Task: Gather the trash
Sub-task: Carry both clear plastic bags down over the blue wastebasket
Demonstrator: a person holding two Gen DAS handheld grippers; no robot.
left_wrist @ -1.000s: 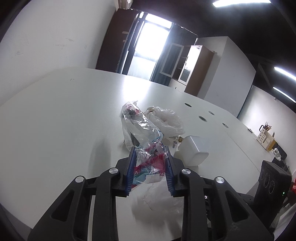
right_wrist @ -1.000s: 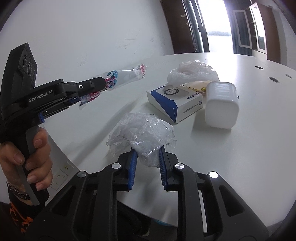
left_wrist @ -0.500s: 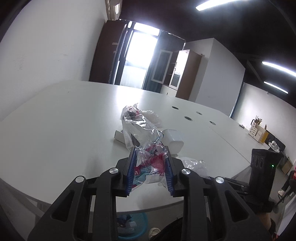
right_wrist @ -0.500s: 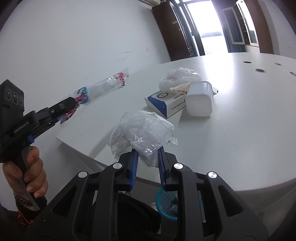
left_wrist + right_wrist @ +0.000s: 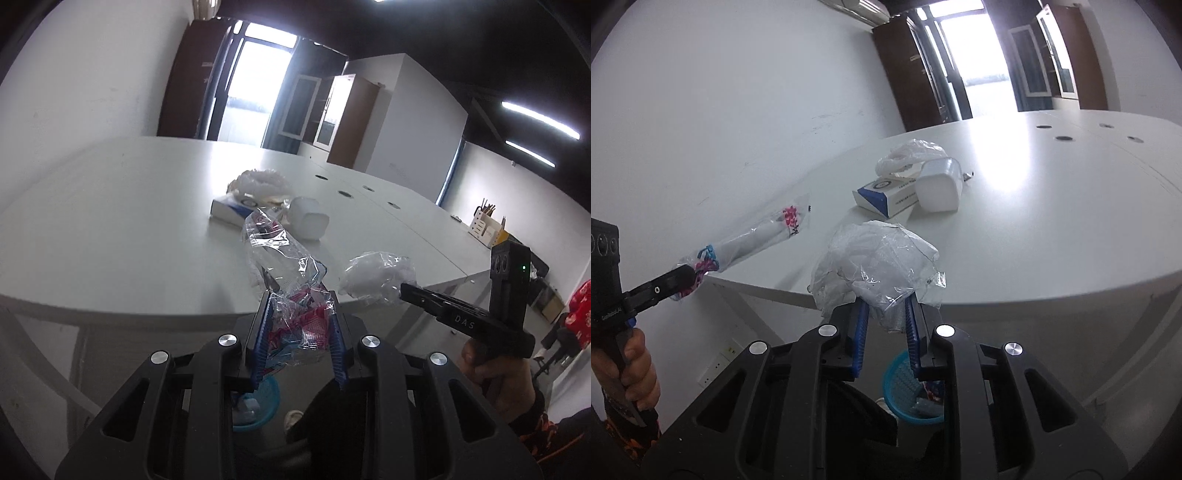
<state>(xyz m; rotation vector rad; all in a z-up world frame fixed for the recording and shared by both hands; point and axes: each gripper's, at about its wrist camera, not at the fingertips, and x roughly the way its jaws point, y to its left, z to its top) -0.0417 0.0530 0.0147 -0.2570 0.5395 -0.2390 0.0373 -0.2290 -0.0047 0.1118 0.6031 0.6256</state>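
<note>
Clear plastic in both grippers, off the table's edge.
We are holding a printed wrapper [image 5: 286,280] clamped in the left gripper [image 5: 298,334] and a crumpled bag [image 5: 877,258] clamped in the right gripper [image 5: 885,332], both jaws pressing on film. Both pieces are hanging past the rim of the white table [image 5: 1052,221], above the floor. A blue basket [image 5: 905,387] is sitting on the floor below the grippers, with scraps in it. Remaining on the table, close together: a blue-and-white box [image 5: 882,194], a white tub [image 5: 940,186] touching the box, and a second bag [image 5: 912,155] behind them.
</note>
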